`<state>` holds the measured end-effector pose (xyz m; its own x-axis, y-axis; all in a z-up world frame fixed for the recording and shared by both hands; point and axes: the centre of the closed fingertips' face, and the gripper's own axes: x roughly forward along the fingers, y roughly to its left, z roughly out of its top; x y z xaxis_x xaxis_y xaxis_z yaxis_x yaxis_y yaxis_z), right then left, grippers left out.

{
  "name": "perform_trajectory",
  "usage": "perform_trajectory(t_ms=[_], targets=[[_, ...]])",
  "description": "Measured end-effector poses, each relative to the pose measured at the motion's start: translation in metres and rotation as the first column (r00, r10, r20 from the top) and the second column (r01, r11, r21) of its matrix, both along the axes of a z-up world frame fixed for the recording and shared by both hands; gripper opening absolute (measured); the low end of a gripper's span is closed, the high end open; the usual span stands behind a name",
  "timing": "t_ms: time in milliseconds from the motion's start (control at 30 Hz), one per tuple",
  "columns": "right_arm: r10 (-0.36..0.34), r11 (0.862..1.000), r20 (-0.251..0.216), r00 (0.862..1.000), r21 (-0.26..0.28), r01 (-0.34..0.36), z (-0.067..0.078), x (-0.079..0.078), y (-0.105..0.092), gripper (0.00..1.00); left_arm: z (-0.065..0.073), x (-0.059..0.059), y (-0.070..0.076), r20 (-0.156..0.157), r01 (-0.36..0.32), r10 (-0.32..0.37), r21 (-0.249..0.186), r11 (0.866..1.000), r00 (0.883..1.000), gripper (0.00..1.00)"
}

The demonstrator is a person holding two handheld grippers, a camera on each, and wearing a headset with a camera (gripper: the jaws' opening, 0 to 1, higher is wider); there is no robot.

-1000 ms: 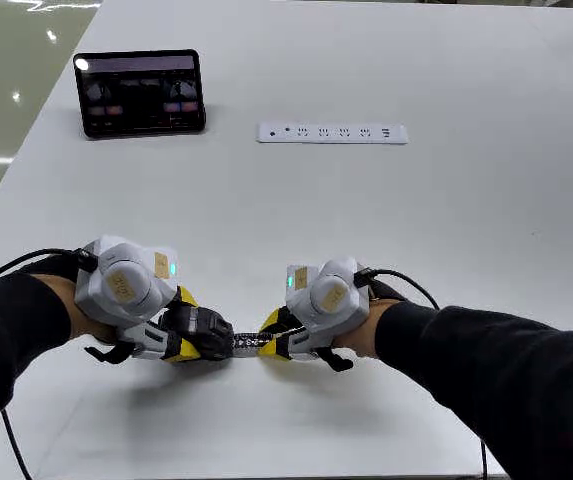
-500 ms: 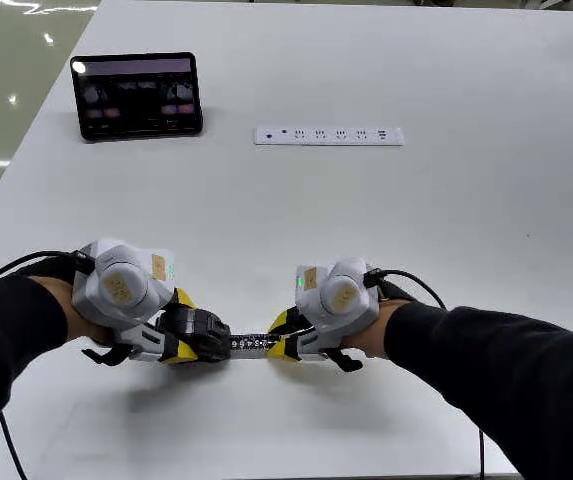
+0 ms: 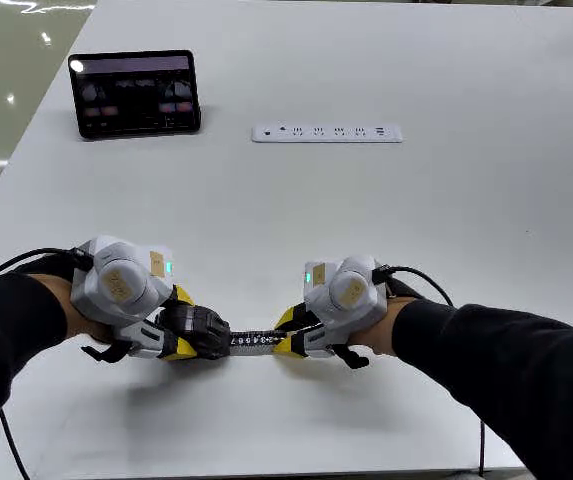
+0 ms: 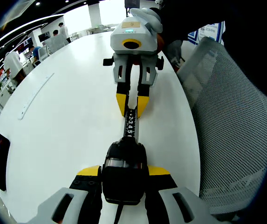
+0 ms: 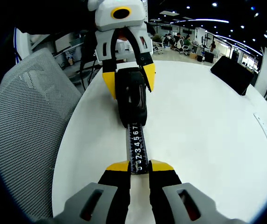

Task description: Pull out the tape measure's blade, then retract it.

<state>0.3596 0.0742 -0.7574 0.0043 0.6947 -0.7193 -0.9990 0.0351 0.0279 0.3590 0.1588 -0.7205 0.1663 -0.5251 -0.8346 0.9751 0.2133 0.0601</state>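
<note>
- The left gripper (image 3: 183, 324) is clenched on the black tape measure (image 3: 202, 332), with its yellow-tipped jaws pressed against the two sides of the case.
- The tape measure sits at the near edge of the white table (image 3: 396, 220), left of centre.
- The right gripper (image 3: 287, 334) is clamped on the free end of the blade (image 3: 255, 342), jaws closed flat on the tip.
- A short stretch of blade runs left to right between the two grippers, which face each other and stand near one another.
- In the right gripper view, the numerals printed on the blade (image 5: 135, 144) read up to 7 between the case and the jaws.
- A tablet (image 3: 134, 92) with a lit screen stands at the far left.
- A white power strip (image 3: 326, 133) lies at the far centre, well apart from the grippers.
- A mesh chair back (image 4: 226, 116) stands just beside the table's near edge.
</note>
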Motion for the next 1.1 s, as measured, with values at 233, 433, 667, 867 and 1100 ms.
perform_trajectory(t_ms=[233,433,667,867,1100], targets=[[-0.006,1.000,0.000,1.000,-0.002,0.006,0.000,0.000,-0.005,0.10,0.001,-0.001,0.000,0.003,-0.002,0.002,0.001,1.000,1.000,0.31],[-0.011,1.000,0.004,1.000,-0.002,0.011,0.000,0.000,-0.009,0.10,0.001,-0.002,0.000,0.003,-0.003,0.003,0.000,1.000,1.000,0.31],[-0.026,1.000,0.000,1.000,0.001,0.026,0.000,0.000,-0.016,0.09,0.002,-0.002,-0.001,0.006,-0.009,0.009,-0.008,1.000,1.000,0.31],[-0.032,0.999,0.001,0.999,-0.004,0.032,-0.001,0.002,-0.021,0.10,0.002,-0.002,-0.001,0.006,-0.015,0.015,-0.013,1.000,1.000,0.31],[-0.040,0.999,-0.004,0.999,-0.008,0.040,-0.001,0.002,-0.026,0.10,0.002,-0.002,-0.001,0.004,-0.016,0.016,-0.015,1.000,1.000,0.31]])
